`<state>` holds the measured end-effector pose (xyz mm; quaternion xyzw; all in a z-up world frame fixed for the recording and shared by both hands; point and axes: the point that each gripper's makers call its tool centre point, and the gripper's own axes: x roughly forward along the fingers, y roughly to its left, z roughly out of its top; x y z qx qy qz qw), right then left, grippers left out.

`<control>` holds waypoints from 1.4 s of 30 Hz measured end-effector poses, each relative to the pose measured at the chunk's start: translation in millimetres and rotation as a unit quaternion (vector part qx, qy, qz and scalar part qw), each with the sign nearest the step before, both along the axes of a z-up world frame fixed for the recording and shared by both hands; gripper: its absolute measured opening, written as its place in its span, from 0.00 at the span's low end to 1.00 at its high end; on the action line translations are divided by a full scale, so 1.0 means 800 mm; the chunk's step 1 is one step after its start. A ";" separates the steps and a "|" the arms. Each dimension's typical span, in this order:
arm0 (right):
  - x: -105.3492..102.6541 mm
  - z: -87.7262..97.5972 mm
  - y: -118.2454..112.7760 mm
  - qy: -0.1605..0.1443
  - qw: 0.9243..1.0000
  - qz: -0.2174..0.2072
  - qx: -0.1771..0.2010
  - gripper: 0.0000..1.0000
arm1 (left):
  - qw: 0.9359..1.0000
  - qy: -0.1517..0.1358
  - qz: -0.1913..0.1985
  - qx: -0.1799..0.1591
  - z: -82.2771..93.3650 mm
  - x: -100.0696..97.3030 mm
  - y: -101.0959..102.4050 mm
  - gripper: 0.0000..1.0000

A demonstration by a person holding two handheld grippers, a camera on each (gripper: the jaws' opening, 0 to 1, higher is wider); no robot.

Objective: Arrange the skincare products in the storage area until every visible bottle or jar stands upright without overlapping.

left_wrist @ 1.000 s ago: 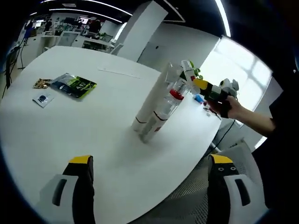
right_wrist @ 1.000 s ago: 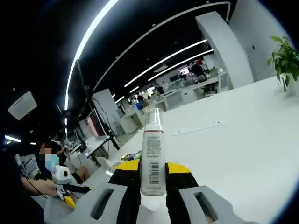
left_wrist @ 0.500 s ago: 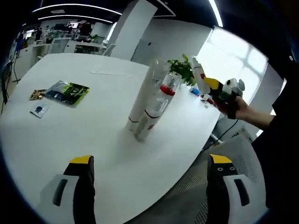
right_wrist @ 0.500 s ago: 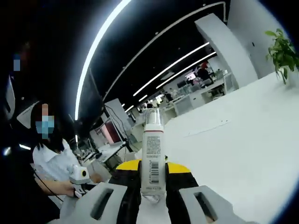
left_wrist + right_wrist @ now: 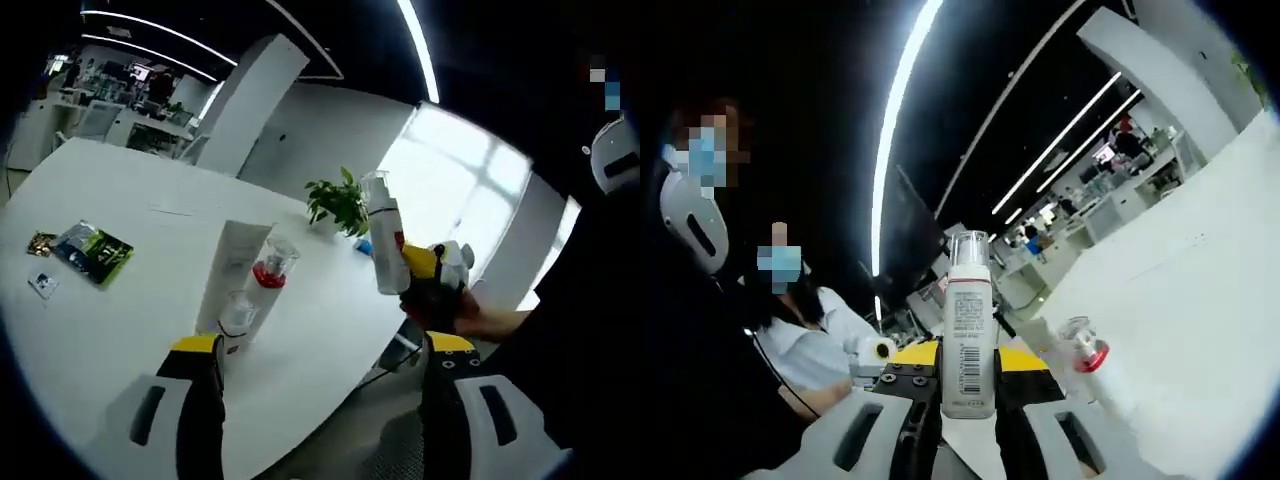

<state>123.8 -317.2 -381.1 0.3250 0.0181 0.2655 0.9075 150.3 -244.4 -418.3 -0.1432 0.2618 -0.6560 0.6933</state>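
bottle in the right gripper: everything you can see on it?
The bottle is slim and white, with a clear cap, a thin red band under the cap and a barcode label with small print on its side. It stands upright along the jaws of the right gripper, clamped at its lower body. The left gripper view shows it lifted off the white table, touching nothing else.

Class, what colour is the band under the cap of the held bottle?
Red, on the bottle; clearest in the right gripper view.
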 end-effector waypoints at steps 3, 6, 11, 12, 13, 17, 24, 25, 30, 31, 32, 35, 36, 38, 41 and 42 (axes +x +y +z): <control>-0.005 0.010 0.036 -0.011 0.999 0.043 0.014 0.11 | 0.999 0.003 -0.002 -0.045 0.034 -0.006 -0.007 0.65; -0.005 0.011 0.055 -0.016 0.997 0.071 0.008 0.11 | 0.997 0.007 0.005 -0.073 0.057 -0.008 -0.006 0.60; -0.005 0.015 0.076 -0.018 0.995 0.095 0.022 0.11 | 0.996 0.007 -0.008 -0.091 0.073 -0.017 -0.011 0.57; -0.004 0.016 0.080 -0.019 0.995 0.098 0.021 0.11 | 0.996 0.007 -0.009 -0.094 0.075 -0.019 -0.012 0.57; -0.005 0.017 0.083 -0.019 0.994 0.106 0.022 0.11 | 0.994 0.010 -0.011 -0.105 0.079 -0.021 -0.013 0.56; -0.010 0.018 0.096 -0.021 0.991 0.130 0.020 0.11 | 0.989 0.030 -0.020 -0.142 0.096 -0.026 -0.016 0.49; -0.012 0.021 0.105 -0.024 0.988 0.150 0.034 0.11 | 0.990 0.023 -0.028 -0.135 0.095 -0.024 -0.013 0.38; -0.012 0.021 0.105 -0.024 0.987 0.152 0.035 0.11 | 0.990 0.024 -0.028 -0.137 0.097 -0.024 -0.012 0.36; -0.012 0.022 0.110 -0.026 0.986 0.162 0.041 0.11 | 0.990 0.023 -0.045 -0.130 0.097 -0.030 -0.014 0.26; -0.011 0.022 0.110 -0.027 0.986 0.162 0.041 0.11 | 0.990 0.024 -0.047 -0.130 0.097 -0.031 -0.015 0.25; -0.011 0.022 0.110 -0.027 0.985 0.164 0.044 0.11 | 0.990 0.024 -0.048 -0.130 0.097 -0.032 -0.015 0.25; -0.011 0.023 0.109 -0.028 0.985 0.165 0.044 0.11 | 0.990 0.023 -0.051 -0.131 0.100 -0.033 -0.017 0.23; -0.012 0.022 0.109 -0.029 0.985 0.166 0.042 0.11 | 0.990 0.024 -0.051 -0.131 0.101 -0.034 -0.018 0.20; -0.012 0.022 0.106 -0.029 0.986 0.162 0.038 0.11 | 0.990 0.020 -0.051 -0.132 0.104 -0.034 -0.020 0.18; -0.015 0.021 0.101 -0.028 0.986 0.159 0.037 0.11 | 0.992 -0.004 -0.049 -0.117 0.103 -0.038 -0.027 0.18; -0.016 0.020 0.100 -0.026 0.987 0.156 0.033 0.12 | 0.994 -0.003 -0.047 -0.102 0.101 -0.037 -0.029 0.18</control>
